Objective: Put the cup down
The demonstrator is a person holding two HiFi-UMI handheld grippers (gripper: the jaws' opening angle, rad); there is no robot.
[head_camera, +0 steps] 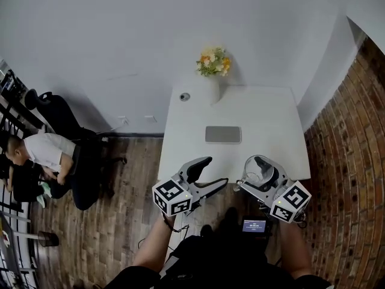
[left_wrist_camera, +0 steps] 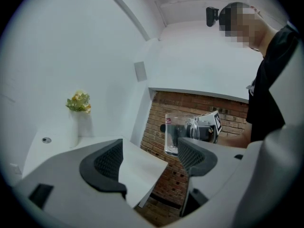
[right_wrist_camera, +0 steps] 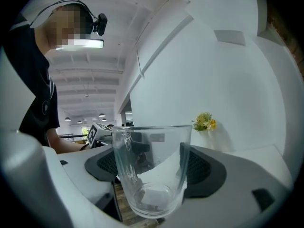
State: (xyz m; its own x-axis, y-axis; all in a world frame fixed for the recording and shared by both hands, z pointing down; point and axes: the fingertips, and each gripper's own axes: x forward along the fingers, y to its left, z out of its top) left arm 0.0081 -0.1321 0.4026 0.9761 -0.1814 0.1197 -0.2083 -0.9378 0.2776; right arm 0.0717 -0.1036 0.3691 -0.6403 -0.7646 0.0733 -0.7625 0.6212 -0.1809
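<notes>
The putting-down had not yet been done, by the look of it. The right gripper [right_wrist_camera: 153, 164] had its jaws closed on the cup [right_wrist_camera: 151, 171], one dark ribbed pad against each side of the glass wall. The cup hung in the air between them with no surface under its base. Below the jaw tips, wooden floor showed, with the white table [head_camera: 264, 116] just ahead of them. In the head view the cup sat about at the table's near edge. What remained, as a judgement, was to carry it forward over the tabletop, lower it until the base rested, and then part the jaws.

The left gripper [left_wrist_camera: 149, 159] took no part. Its jaws were spread wide with nothing between them, only the table corner and brick wall beyond. The cup was well off to the side of its far jaw.

The cup was clear glass and looked empty, with nearly straight walls narrowing a little toward a thick base. It stood upright in the grip. A glass handle curved out on the side nearest the person, close to that jaw. Being smooth and transparent, it would probably slip if the grip eased early.

Farther ahead of the jaws, a grey pad [head_camera: 222, 134] lay on the table, with a vase of flowers [head_camera: 213, 62] at the far edge.
</notes>
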